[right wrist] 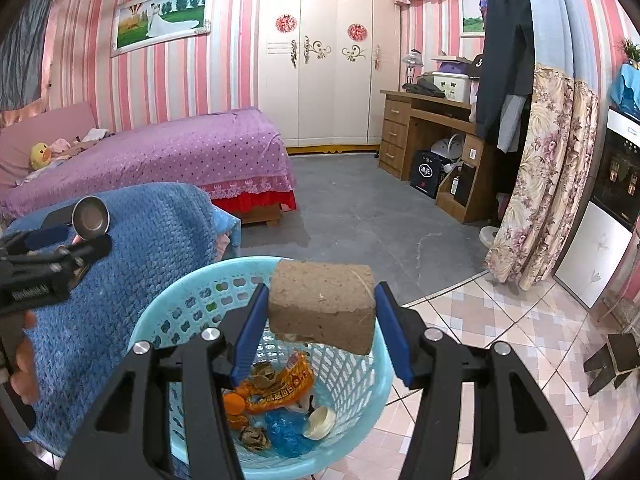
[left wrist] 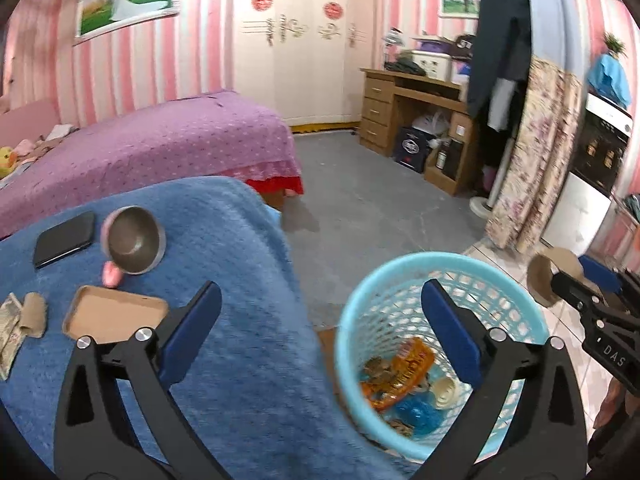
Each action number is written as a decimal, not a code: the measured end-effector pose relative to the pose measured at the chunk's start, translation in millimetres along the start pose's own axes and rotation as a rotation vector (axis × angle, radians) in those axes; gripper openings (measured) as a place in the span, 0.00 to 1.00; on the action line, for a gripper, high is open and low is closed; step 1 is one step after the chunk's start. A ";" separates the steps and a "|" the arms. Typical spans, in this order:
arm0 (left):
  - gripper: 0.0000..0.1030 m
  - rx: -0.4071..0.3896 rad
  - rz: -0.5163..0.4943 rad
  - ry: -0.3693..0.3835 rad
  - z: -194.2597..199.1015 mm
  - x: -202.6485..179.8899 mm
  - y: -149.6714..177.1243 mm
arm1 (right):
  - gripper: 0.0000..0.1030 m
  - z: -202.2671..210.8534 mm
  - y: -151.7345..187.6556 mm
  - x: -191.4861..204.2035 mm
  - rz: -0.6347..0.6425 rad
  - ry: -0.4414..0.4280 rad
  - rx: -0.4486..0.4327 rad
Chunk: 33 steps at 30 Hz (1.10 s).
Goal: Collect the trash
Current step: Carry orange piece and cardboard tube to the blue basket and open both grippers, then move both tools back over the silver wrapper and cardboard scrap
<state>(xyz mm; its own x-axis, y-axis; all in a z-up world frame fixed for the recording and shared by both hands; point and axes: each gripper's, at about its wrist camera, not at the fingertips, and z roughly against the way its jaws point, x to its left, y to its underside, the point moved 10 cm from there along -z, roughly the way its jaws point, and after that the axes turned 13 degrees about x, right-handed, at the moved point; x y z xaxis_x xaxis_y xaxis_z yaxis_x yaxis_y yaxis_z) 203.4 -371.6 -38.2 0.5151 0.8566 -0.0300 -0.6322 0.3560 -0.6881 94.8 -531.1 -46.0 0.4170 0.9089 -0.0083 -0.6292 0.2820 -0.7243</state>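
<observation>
The light blue mesh basket [right wrist: 352,364] stands on the floor against the side of the counter [left wrist: 224,248], which is draped in a blue knitted cloth. Inside the basket lie an orange snack wrapper [right wrist: 280,388], crumpled brown paper [right wrist: 254,438], a blue plastic bag [right wrist: 286,432] and a cream-coloured cap [right wrist: 320,422].

The right gripper [right wrist: 322,334] hangs above the basket's rim, its blue-padded fingers [right wrist: 250,332] pinching a cardboard tube [right wrist: 324,304] from both sides, so the tube sits in the air over the open basket. In the left wrist view the same tube [left wrist: 546,280] shows end-on, just to the right of the basket.

The left gripper [left wrist: 320,328] hovers over the near edge of the basket and the counter's side, its fingers [left wrist: 452,332] spread wide with nothing between them.

On the counter, left of the basket, rest a metal mug [left wrist: 134,240] with a pink handle lying on its side, a black phone [left wrist: 64,238], a brown tray-like case [left wrist: 114,312], a flattened cardboard tube [left wrist: 34,314] and a crumpled paper wrapper [left wrist: 10,332]. A purple-covered bed [right wrist: 160,152] stands beyond the counter.
</observation>
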 end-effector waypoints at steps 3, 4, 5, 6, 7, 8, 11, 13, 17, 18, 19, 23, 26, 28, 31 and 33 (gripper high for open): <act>0.95 -0.016 0.026 -0.034 8.8 23.2 -1.8 | 0.52 -4.6 0.7 6.0 -0.002 -0.005 0.002; 0.95 -0.020 0.032 -0.040 11.3 27.9 -1.9 | 0.52 -6.8 0.8 8.8 -0.005 -0.008 0.001; 0.95 -0.023 0.038 -0.043 13.7 32.5 -1.6 | 0.52 -9.2 0.7 11.4 -0.009 -0.013 0.002; 0.95 -0.025 0.042 -0.047 16.5 37.3 -0.6 | 0.52 -11.0 0.2 13.3 -0.010 -0.016 0.004; 0.95 -0.027 0.043 -0.054 19.0 42.0 0.6 | 0.52 -13.7 -0.2 17.1 -0.010 -0.020 0.005; 0.95 -0.029 0.043 -0.061 21.7 47.1 2.5 | 0.52 -15.0 -1.1 19.6 -0.008 -0.021 0.004; 0.95 -0.038 0.040 -0.087 28.6 58.5 5.1 | 0.53 -20.2 -3.9 28.1 -0.002 -0.015 0.000; 0.95 -0.041 0.044 -0.097 32.7 65.3 7.6 | 0.60 -21.6 -5.6 31.4 -0.005 -0.009 -0.007; 0.95 -0.050 0.047 -0.105 40.8 75.3 10.3 | 0.80 -19.6 -6.0 30.4 -0.020 0.028 -0.028; 0.95 -0.054 0.047 -0.107 42.6 76.7 10.5 | 0.82 -19.8 -5.3 29.4 -0.024 0.034 -0.023; 0.95 -0.058 0.048 -0.110 45.4 78.9 10.7 | 0.86 -19.5 -5.1 28.4 -0.030 0.037 -0.021; 0.95 -0.063 0.055 -0.108 55.0 86.0 14.2 | 0.95 -13.2 -4.5 23.7 -0.081 0.044 -0.029; 0.95 -0.077 0.048 -0.126 64.4 93.7 18.5 | 0.95 -11.3 -6.8 26.5 -0.094 0.036 -0.026; 0.95 -0.083 0.043 -0.142 69.1 98.3 21.4 | 0.95 -10.5 -8.7 30.7 -0.091 0.031 -0.028; 0.95 -0.087 0.046 -0.163 76.3 110.7 26.3 | 0.95 -9.5 -10.5 42.1 -0.082 0.019 -0.030; 0.95 -0.086 0.055 -0.173 80.5 121.3 29.8 | 0.95 -10.9 -11.9 53.8 -0.073 0.007 -0.026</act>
<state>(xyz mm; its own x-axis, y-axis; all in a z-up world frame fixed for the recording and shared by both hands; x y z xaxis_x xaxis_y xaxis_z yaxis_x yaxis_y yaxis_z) 200.4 -227.1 -4.0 0.3691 0.9280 0.0509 -0.6008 0.2800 -0.7487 131.8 -488.8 -45.3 0.4656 0.8841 0.0408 -0.5800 0.3397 -0.7404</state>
